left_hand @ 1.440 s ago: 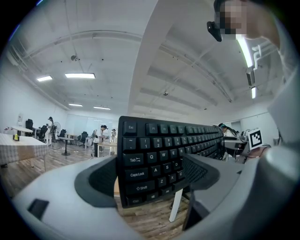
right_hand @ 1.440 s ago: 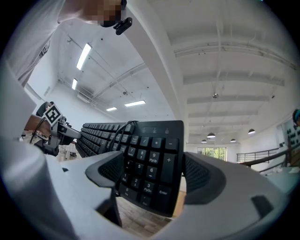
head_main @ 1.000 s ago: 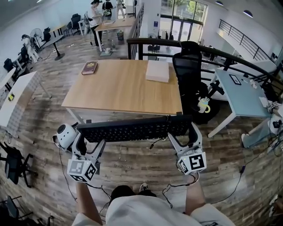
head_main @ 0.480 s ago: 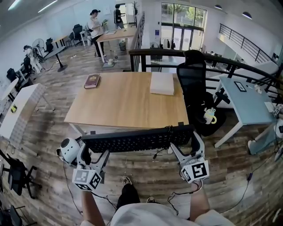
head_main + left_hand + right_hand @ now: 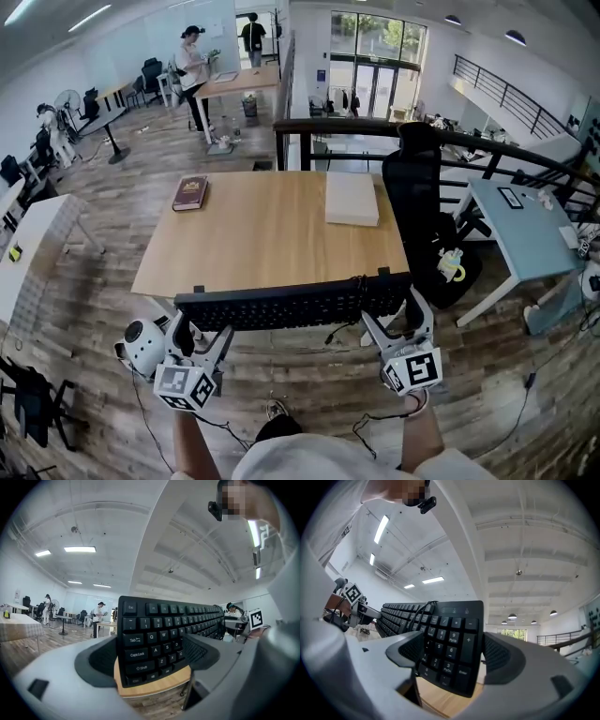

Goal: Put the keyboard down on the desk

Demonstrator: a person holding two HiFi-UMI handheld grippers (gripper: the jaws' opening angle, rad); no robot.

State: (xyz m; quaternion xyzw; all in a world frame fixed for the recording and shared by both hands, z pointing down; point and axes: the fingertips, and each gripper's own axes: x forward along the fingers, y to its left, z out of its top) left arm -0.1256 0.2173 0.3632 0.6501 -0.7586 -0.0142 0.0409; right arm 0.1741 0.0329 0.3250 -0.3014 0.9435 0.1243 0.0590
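- Grips the black keyboard (image 5: 291, 302) at both short ends and holds it in the air, clear of the wooden surface (image 5: 272, 230).
- From the head view, lies along the near edge of that surface, between the edge and the person.
- Long axis running left to right, roughly parallel with the near edge.
- Key face turned up and tilted back toward the person, function row on the far side.
- Esc and Caps Lock end pointing to the person's left, number-pad end to the right.
- Left claw (image 5: 152, 656) clamped narrow on the Esc end, with a dark pad on either side of the keys.
- Right claw (image 5: 450, 656) clamped the same way on the number-pad end.
- Thin dark cable (image 5: 337, 325) hanging in a loop under the keyboard, right of its middle.
- Dark red book (image 5: 190, 193) lying flat near the far left corner of the surface, well apart from the keyboard.
- Flat white box (image 5: 352, 199) resting by the far right edge, also well apart.
- Black office chair (image 5: 419, 183) standing just beside the right side of the surface.
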